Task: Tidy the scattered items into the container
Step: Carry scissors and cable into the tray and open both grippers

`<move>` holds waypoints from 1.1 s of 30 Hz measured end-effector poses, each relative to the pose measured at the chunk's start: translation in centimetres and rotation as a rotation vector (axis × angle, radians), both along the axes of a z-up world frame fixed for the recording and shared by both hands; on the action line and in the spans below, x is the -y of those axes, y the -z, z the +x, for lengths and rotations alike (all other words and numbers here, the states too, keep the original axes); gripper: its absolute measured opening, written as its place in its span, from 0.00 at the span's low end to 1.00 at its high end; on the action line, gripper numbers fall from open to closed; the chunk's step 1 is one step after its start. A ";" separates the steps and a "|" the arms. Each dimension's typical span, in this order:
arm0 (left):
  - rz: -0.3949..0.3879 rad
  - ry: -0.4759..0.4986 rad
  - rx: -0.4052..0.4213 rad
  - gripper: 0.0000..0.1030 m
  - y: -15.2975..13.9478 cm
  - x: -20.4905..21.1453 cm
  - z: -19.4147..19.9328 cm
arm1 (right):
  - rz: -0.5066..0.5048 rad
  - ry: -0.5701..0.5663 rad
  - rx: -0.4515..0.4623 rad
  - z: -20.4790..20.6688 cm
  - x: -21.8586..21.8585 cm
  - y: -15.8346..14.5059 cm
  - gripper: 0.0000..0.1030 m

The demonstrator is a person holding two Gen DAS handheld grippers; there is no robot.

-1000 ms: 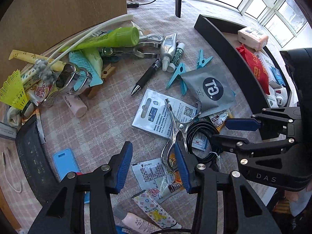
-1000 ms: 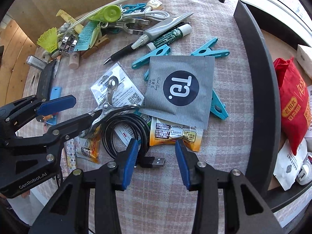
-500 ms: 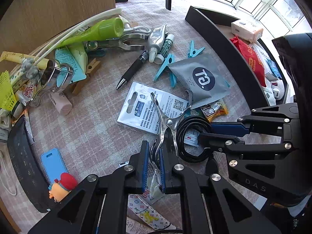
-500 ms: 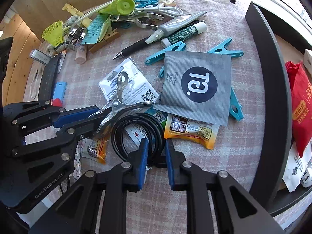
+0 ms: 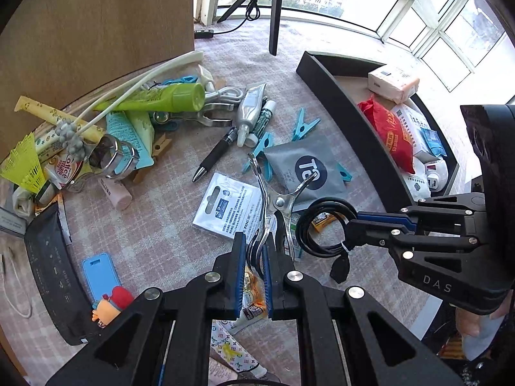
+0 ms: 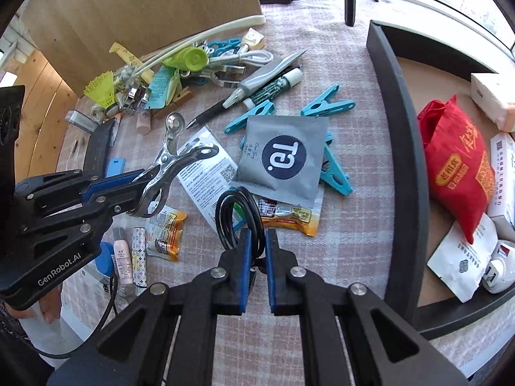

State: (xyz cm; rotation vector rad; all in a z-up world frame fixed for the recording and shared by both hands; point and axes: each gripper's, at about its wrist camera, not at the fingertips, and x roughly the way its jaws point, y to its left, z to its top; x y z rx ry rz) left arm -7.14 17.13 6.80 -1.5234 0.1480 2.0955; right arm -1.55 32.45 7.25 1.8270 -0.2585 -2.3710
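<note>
Metal clip, at centre frame, sits clamped in the left gripper; the right gripper, lower centre, is closing on the black cable coil, beside the container.

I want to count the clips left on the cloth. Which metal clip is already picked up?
The shiny steel clip pinched in the left claw, lifted beside the coiled black cable. The other metal clip lies in the pile under the green tube.

Bright curved windows, brown board — pink checked cloth
</note>
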 end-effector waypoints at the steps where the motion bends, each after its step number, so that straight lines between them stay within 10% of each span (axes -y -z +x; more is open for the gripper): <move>1: 0.000 0.001 -0.006 0.09 -0.2 -0.2 -0.1 | -0.006 0.018 -0.010 -0.2 -0.9 -0.1 0.08; 33: 0.098 0.251 -0.059 0.09 -5.1 -20.3 3.1 | 0.099 0.491 -0.184 4.3 -20.5 -5.9 0.08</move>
